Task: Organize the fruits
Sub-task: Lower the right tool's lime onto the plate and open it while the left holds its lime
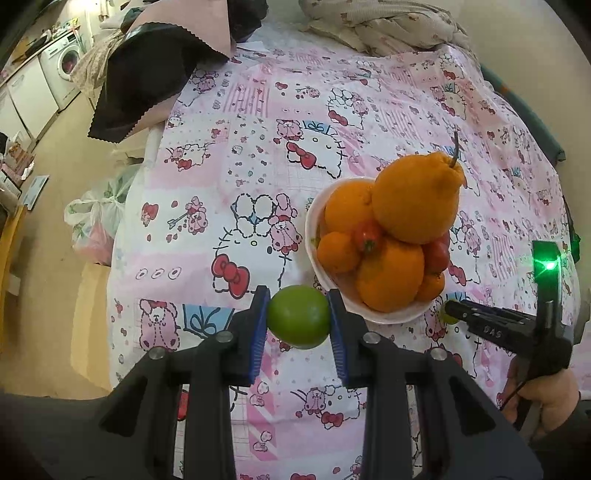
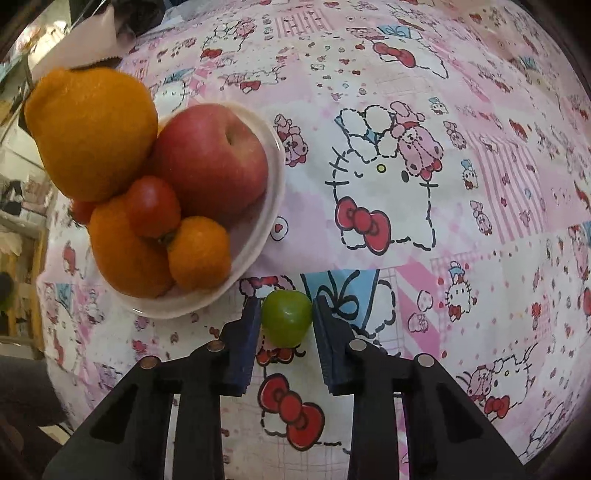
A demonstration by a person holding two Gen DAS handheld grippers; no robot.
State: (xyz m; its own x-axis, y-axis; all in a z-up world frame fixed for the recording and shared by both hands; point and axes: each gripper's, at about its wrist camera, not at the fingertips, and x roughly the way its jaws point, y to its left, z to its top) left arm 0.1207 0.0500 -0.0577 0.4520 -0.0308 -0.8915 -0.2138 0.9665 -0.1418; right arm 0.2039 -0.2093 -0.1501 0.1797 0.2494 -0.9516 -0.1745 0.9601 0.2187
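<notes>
My left gripper (image 1: 298, 317) is shut on a green lime (image 1: 298, 316), held just left of a white bowl (image 1: 391, 315) piled with oranges, a large stemmed orange citrus (image 1: 417, 199) and small tomatoes. My right gripper (image 2: 286, 321) is shut on a small green grape-like fruit (image 2: 286, 317), close to the pink cloth and just right of the bowl (image 2: 258, 229). In the right wrist view the bowl also holds a red apple (image 2: 210, 162). The right gripper shows in the left wrist view (image 1: 448, 312) beside the bowl's right edge.
A pink cartoon-print cloth (image 1: 258, 147) covers the table. A dark and pink fabric (image 1: 147, 74) hangs at the far left corner, rumpled bedding (image 1: 388, 26) at the back. A plastic bag (image 1: 96, 221) lies on the floor left of the table.
</notes>
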